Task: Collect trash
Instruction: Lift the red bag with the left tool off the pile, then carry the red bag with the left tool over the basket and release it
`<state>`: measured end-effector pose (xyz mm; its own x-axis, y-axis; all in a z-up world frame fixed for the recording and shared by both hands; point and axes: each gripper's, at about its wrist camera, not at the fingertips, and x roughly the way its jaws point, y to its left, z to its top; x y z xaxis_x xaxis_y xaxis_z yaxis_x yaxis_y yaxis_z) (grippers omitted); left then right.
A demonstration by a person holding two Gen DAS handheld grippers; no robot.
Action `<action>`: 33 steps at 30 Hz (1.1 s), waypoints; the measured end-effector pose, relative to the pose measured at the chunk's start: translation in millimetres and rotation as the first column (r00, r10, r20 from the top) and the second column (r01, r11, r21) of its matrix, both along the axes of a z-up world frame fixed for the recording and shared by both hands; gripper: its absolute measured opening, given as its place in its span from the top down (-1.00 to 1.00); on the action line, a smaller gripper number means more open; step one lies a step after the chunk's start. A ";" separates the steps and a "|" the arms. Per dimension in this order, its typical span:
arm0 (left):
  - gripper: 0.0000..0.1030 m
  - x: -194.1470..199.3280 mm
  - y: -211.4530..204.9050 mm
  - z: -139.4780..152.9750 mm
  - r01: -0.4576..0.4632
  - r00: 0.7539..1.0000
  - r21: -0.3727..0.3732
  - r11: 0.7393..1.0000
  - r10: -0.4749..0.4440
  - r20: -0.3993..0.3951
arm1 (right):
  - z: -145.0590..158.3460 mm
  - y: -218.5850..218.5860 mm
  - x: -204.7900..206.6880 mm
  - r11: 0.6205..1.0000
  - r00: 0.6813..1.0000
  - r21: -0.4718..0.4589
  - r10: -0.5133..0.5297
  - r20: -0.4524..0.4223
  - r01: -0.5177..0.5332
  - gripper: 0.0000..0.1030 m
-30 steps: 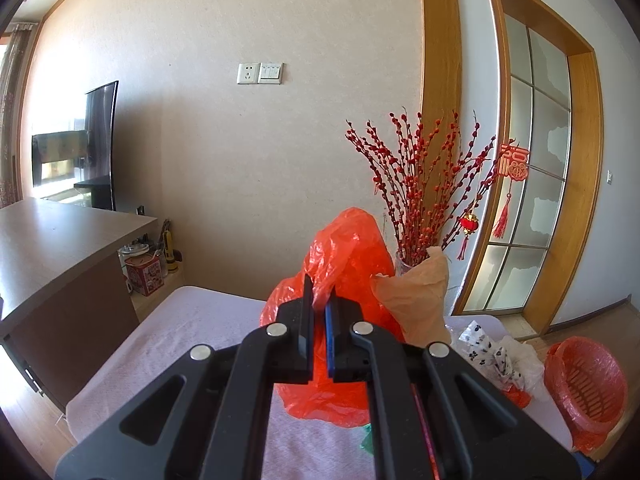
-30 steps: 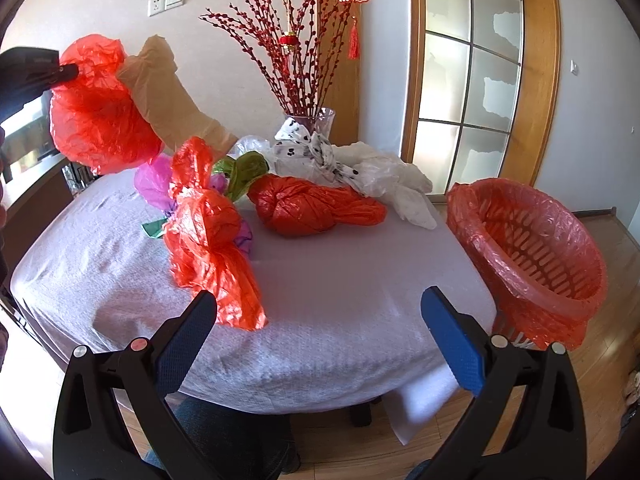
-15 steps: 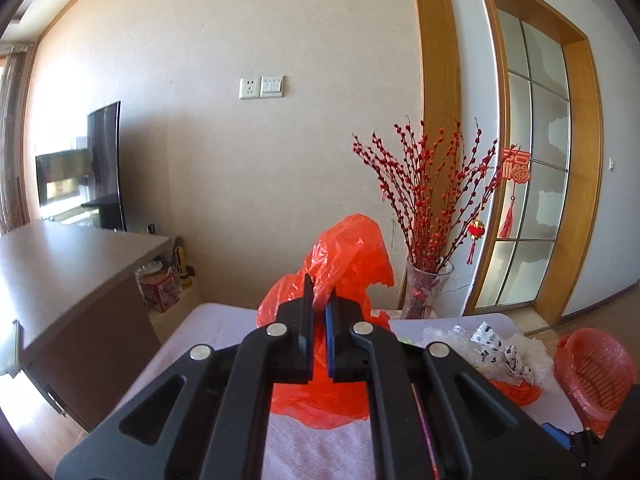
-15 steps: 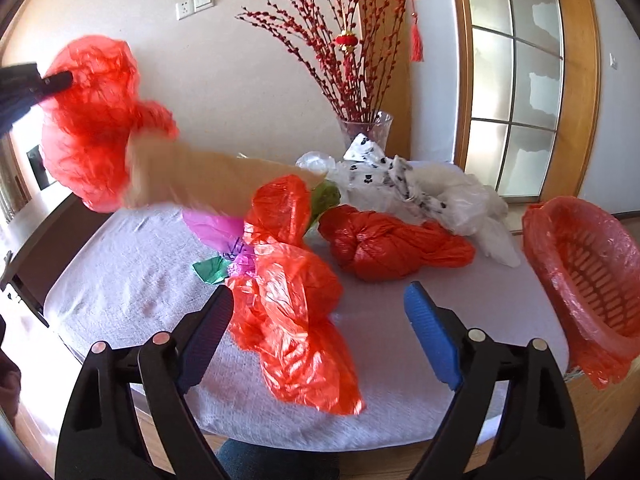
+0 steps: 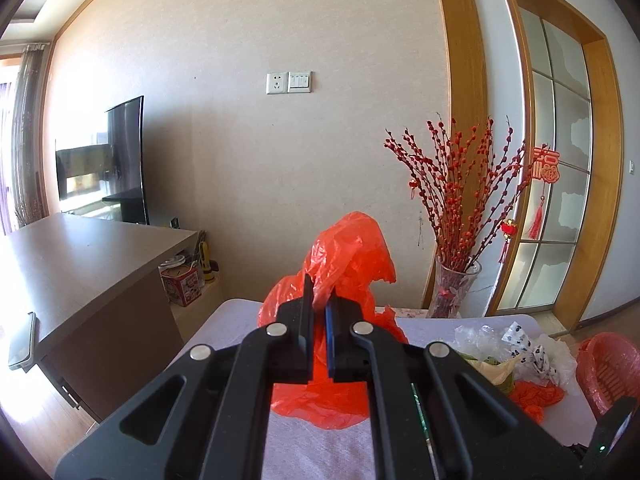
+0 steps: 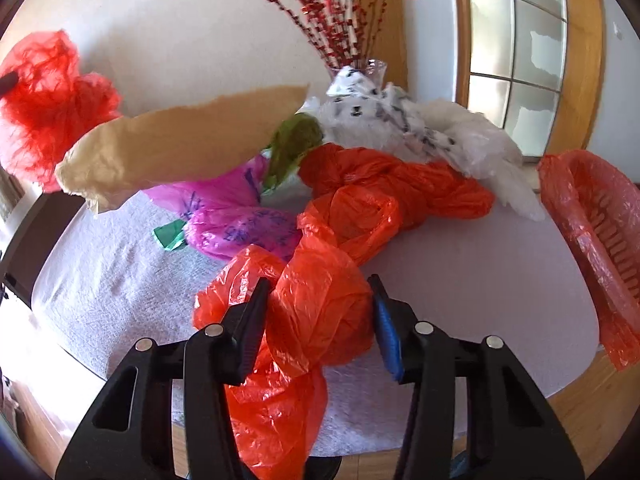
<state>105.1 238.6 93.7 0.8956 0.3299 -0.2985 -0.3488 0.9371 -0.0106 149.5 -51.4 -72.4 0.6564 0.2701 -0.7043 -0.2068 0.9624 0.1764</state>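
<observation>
My left gripper (image 5: pixel 319 303) is shut on a large red plastic bag (image 5: pixel 348 264) and holds it up above the table; the same bag shows at the far left of the right wrist view (image 6: pixel 48 96). My right gripper (image 6: pixel 318 292) is half closed around a crumpled orange-red bag (image 6: pixel 320 304) near the table's front edge, fingers on both sides of it. A tan paper piece (image 6: pixel 180 144) is in mid-air above the table. A knotted orange bag (image 6: pixel 400 188), a magenta bag (image 6: pixel 240 220) and white spotted plastic (image 6: pixel 400 120) lie behind.
A red basket lined with a red bag (image 6: pixel 592 224) stands at the table's right edge, also in the left wrist view (image 5: pixel 608 368). A glass vase of red branches (image 5: pixel 456 288) stands at the back. A brown counter (image 5: pixel 80 264) is to the left. The table has a white cloth (image 6: pixel 480 280).
My right gripper moved forward and narrowed around the crumpled orange-red bag. The tan paper came away from the held red bag and drifts over the table. The left gripper rose slightly.
</observation>
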 end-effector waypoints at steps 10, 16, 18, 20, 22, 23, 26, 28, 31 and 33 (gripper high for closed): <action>0.89 1.8 -8.4 4.8 0.028 1.000 -0.005 1.000 -0.028 0.004 | -12.0 -6.1 9.6 1.000 0.999 -0.009 0.011 -0.053 -0.011 0.41; 0.89 4.2 -20.4 15.9 0.072 0.997 -0.020 0.997 -0.071 0.019 | 13.2 -32.1 -0.3 1.000 0.999 0.003 -0.029 0.014 0.029 0.42; 0.89 5.9 -27.8 20.0 0.093 0.995 -0.024 0.995 -0.092 0.026 | 20.2 -40.6 -1.8 0.999 0.998 -0.004 -0.049 0.037 0.050 0.42; 0.89 7.8 -37.1 22.8 0.113 0.993 -0.022 0.993 -0.112 0.033 | 27.4 -51.2 -1.9 0.997 0.995 -0.016 -0.076 0.062 0.078 0.42; 0.89 10.7 -47.9 25.5 0.140 0.990 -0.025 0.990 -0.139 0.036 | 32.2 -59.2 -5.5 0.995 0.992 -0.023 -0.099 0.076 0.102 0.42; 0.89 12.0 -54.2 26.6 0.157 0.987 -0.027 0.987 -0.156 0.037 | 34.9 -66.0 -5.1 0.993 0.990 -0.021 -0.117 0.082 0.119 0.42; 0.89 16.8 -73.8 29.9 0.205 0.978 -0.030 0.978 -0.204 0.041 | 39.6 -87.0 0.7 0.987 0.983 -0.018 -0.155 0.098 0.158 0.42; 0.89 19.9 -88.8 32.2 0.243 0.969 -0.031 0.970 -0.241 0.044 | 41.5 -100.3 5.8 0.984 0.978 -0.024 -0.173 0.113 0.177 0.42; 0.89 25.6 -112.7 34.3 0.297 0.954 -0.028 0.954 -0.296 0.047 | 50.0 -118.0 5.3 0.977 0.969 -0.039 -0.201 0.141 0.208 0.42; 0.89 29.5 -128.5 34.9 0.334 0.942 -0.033 0.942 -0.332 0.046 | 55.2 -129.0 7.4 0.972 0.962 -0.050 -0.221 0.159 0.231 0.42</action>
<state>134.6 110.1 128.6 0.9635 -0.0003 -0.2678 -0.0156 0.9982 -0.0575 156.9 -180.4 -17.2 0.7949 0.0576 -0.6040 -0.0017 0.9957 0.0928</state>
